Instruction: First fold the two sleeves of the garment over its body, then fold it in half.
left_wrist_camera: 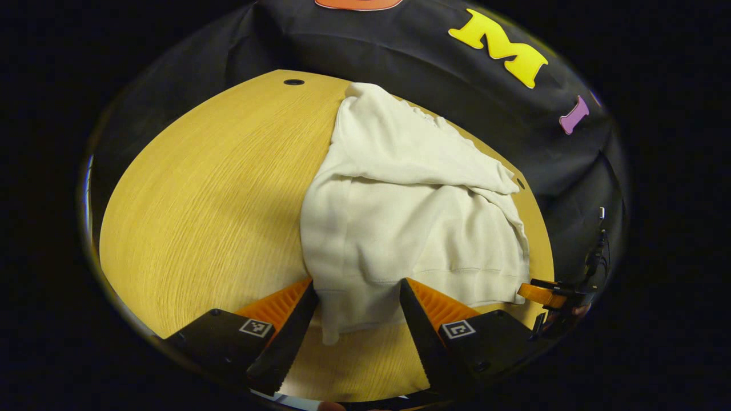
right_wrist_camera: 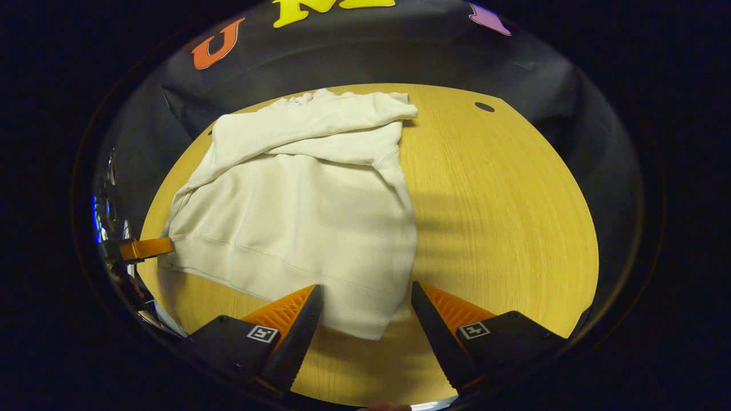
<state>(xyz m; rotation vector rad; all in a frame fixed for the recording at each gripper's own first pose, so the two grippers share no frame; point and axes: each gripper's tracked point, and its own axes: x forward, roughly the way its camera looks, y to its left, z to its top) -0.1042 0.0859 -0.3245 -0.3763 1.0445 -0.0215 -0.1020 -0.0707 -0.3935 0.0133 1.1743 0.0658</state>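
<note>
Cream sweatshirt sleeves-folded on wooden table; left gripper and right gripper spread open astride hem corners.

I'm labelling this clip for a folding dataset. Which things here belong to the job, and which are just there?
Part of the job:
- cream sweatshirt, sleeves already folded across its body
- left gripper, open at the hem corner
- right gripper, open at the other hem corner

Just there:
- wooden table
- cable hole in the table
</note>
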